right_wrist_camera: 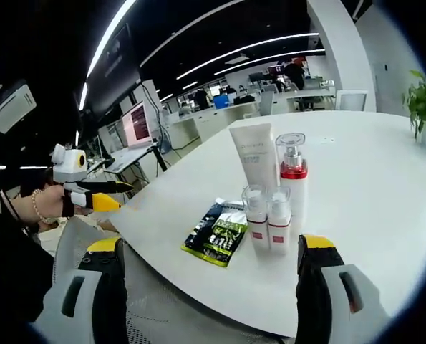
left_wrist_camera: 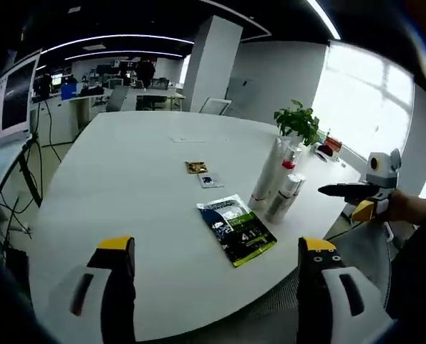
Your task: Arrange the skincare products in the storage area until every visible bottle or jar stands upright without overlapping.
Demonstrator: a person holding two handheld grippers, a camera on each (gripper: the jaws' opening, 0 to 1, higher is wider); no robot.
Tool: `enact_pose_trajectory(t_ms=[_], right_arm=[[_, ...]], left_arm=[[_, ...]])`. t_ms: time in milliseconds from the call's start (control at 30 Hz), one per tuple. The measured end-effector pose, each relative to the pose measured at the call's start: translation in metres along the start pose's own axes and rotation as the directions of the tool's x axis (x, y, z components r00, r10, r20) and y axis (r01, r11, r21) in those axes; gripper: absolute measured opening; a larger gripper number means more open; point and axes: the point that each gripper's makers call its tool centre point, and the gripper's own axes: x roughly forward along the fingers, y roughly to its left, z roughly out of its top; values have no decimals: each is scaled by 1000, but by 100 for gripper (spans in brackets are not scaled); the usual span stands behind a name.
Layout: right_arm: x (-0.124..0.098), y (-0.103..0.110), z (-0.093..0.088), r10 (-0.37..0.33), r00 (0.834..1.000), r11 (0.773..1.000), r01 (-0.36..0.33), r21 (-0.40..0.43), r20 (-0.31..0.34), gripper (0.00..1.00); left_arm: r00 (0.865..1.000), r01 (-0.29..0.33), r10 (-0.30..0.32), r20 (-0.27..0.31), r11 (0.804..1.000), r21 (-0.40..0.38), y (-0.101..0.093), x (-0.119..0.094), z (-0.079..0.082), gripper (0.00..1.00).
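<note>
White table (right_wrist_camera: 384, 215): L gripper (left_wrist_camera: 216, 269) open w/ nothing held, green sachet (right_wrist_camera: 218, 236) then 4 upright bottles (right_wrist_camera: 276, 188) touching nr edge, R gripper (right_wrist_camera: 209, 276) open w/ nothing held; careless nudge prob topples cluster.

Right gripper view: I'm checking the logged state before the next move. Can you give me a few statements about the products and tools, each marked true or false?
1. The white tube stands upright. True.
2. The pump bottle has a blue collar. False: its collar is red.
3. Two small bottles stand side by side in front of the taller items. True.
4. The green sachet lies flat on the table. True.
5. The right tool is shut on a bottle. False: its jaws are wide apart, holding nothing.
6. The left tool rests on the sachet. False: it is held off the table's edge.
</note>
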Motion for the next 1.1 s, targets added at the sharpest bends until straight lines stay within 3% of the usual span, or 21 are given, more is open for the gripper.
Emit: enact_pose_trajectory(t_ms=[467,1100], right_arm=[[2,1,-3,1,1000,1000,-2,-7,-17,100],[1,-2,-4,-9,1000,1000,9,4,-16,100]], left_arm=[[999,7,-7,36,1000,9,5,-16,0,99],[1000,5,-5,-28,1000,-2,5,-4,-6,99]])
